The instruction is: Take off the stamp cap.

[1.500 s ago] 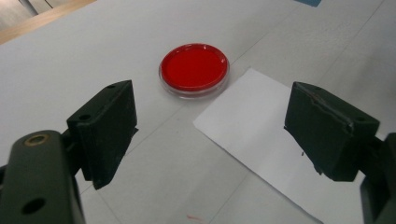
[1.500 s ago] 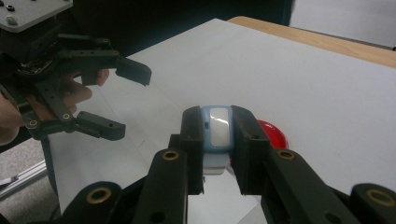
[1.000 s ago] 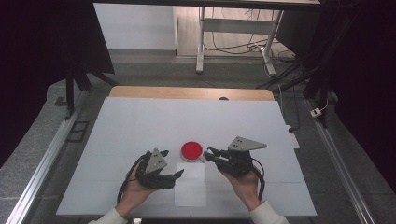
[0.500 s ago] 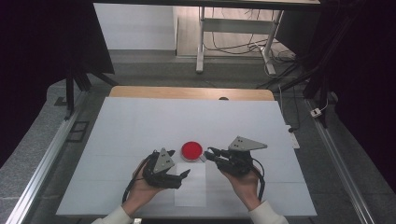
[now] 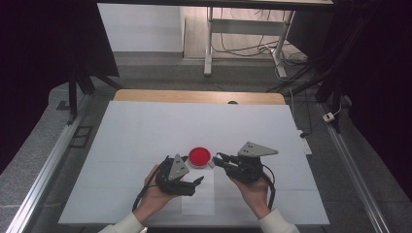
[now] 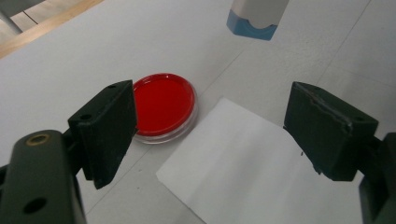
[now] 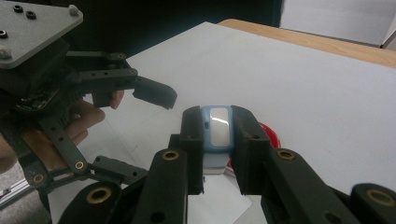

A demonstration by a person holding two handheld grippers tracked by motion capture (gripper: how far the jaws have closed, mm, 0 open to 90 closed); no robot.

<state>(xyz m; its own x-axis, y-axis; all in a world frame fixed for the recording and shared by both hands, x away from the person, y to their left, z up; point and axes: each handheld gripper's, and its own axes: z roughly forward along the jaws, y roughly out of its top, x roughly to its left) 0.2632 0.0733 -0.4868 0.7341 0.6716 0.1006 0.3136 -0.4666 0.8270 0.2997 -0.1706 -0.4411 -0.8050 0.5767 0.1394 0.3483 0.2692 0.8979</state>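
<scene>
Between the right gripper's (image 7: 217, 154) black jaws sits a small white-and-blue plastic block (image 7: 216, 135), pinched just right of a round red-filled clear dish (image 5: 199, 156). Nearer left, the left gripper (image 6: 233, 135) hangs spread over a white paper sheet (image 6: 243, 163).

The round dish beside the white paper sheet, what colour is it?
Bright red inside a clear rim; the round dish shows best in the left gripper view.
</scene>
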